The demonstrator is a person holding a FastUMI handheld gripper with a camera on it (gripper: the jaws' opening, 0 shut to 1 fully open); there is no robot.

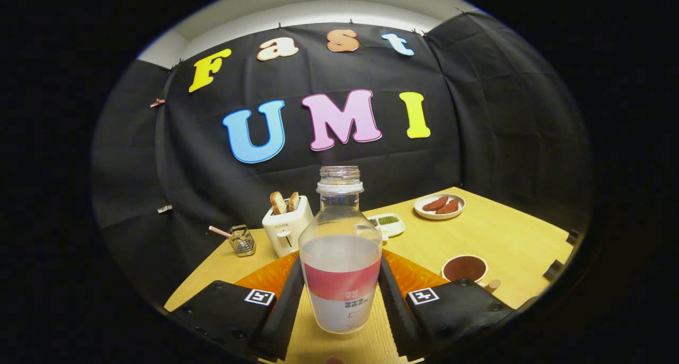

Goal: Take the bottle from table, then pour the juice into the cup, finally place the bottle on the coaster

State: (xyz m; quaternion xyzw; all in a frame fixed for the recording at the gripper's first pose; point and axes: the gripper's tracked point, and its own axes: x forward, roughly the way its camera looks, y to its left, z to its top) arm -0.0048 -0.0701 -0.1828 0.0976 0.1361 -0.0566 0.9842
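Bottle (340, 258): clear, uncapped, upright, with pale liquid up to about its middle and a pink-and-white label band; it stands between the two fingers, its base over the bench.
Tongs (340, 300): both fingers press against the bottle's sides, left and right – clamped on it.
Bench (504, 236): light wood, running from the near fingers to the far black cloth wall.
Orange mat (270, 274): just behind the bottle, showing on both sides of it, partly hidden by the fingers.
Cup (464, 268): white with a dark inside, on the bench to the right of the bottle, just beyond the right finger; whether it holds liquid I cannot tell.
Toaster (287, 227): white, far left of the bottle, with two slices of bread (284, 201) standing in its slots.
Small tray (390, 224): white, behind the bottle to the right, something green in it.
Plate (439, 206): far right, carrying reddish-brown pieces of food.
Wire basket (242, 241): small, at the bench's far-left edge – a striped stick beside it.
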